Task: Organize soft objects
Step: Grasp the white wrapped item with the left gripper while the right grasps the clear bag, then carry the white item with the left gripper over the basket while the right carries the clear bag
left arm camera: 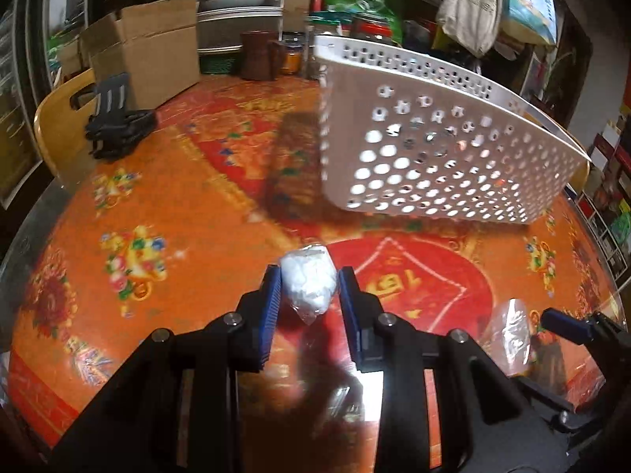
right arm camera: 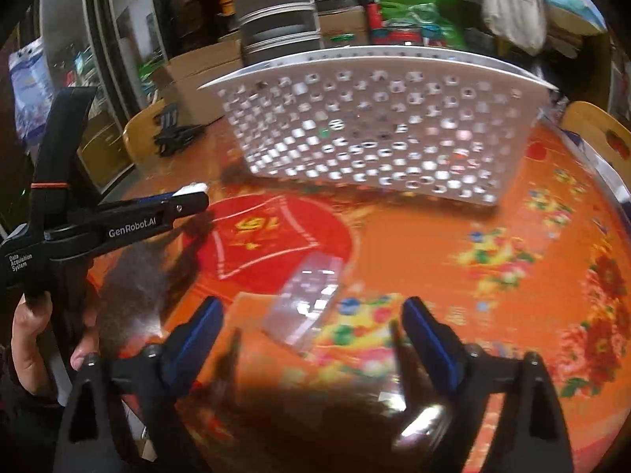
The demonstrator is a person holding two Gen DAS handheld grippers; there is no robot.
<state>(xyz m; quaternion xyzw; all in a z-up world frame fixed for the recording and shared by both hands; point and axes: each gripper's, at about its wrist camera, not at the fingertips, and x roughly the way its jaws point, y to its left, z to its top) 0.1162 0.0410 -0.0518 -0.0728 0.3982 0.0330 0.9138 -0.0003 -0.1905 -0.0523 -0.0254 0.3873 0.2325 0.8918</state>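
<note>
The left gripper (left arm camera: 309, 291) pinches a bagged white wad (left arm camera: 308, 280) above the worktop (left arm camera: 165, 205), seemingly mid-carry toward the perforated basket (left arm camera: 434, 149); the right gripper (right arm camera: 311, 329), spread, must next close on the clear bag (right arm camera: 305, 299).

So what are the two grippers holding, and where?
The left gripper squeezes a small clear bag of white fluff around its middle. The right gripper is open and holds nothing.

Two low, close wrist views toward one shared white basket (left arm camera: 434, 134) (right arm camera: 374, 126), tabletop (left arm camera: 177, 216) (right arm camera: 453, 244).
</note>
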